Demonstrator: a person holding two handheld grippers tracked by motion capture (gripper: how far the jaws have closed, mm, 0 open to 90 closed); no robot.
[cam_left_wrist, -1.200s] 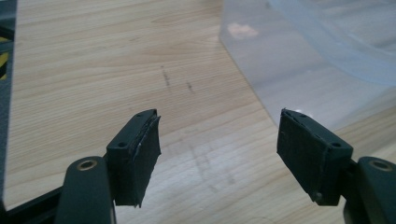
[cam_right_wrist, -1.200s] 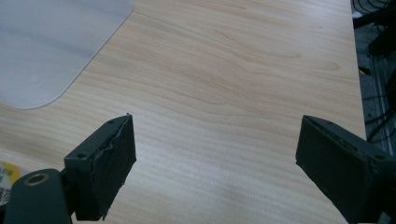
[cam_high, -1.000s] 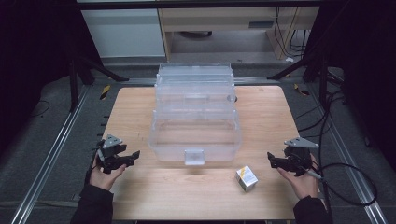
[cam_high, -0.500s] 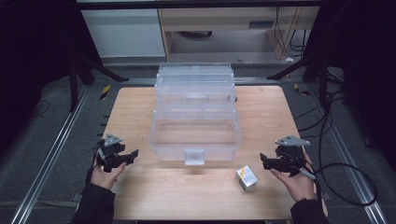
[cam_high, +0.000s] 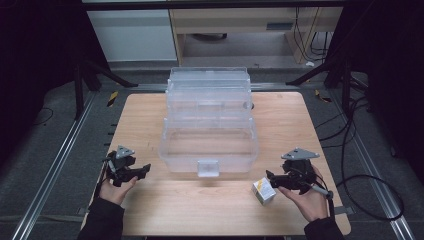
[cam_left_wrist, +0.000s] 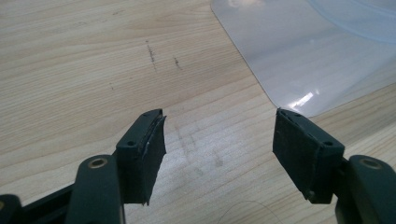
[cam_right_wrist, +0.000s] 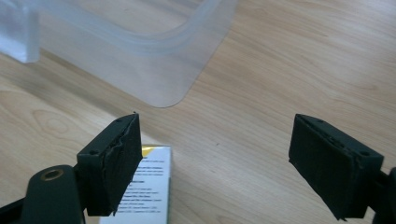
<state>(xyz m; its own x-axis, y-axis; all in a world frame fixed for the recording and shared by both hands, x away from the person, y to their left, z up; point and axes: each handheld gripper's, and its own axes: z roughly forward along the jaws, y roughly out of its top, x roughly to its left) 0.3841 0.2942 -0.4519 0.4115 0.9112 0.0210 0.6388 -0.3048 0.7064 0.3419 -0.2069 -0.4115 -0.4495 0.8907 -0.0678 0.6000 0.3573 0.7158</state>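
Small white-and-yellow box (cam_high: 263, 191) on the bench (cam_high: 300, 120) near its front edge, just right of the clear bin (cam_high: 209, 150); right tool (cam_high: 274, 179) spread beside it, left tool (cam_high: 142, 170) spread, well apart.

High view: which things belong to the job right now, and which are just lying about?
In the job:
small white and yellow cardboard box
right gripper, open beside it
clear plastic tiered storage box

Lying about:
left gripper, open, idle
wooden table
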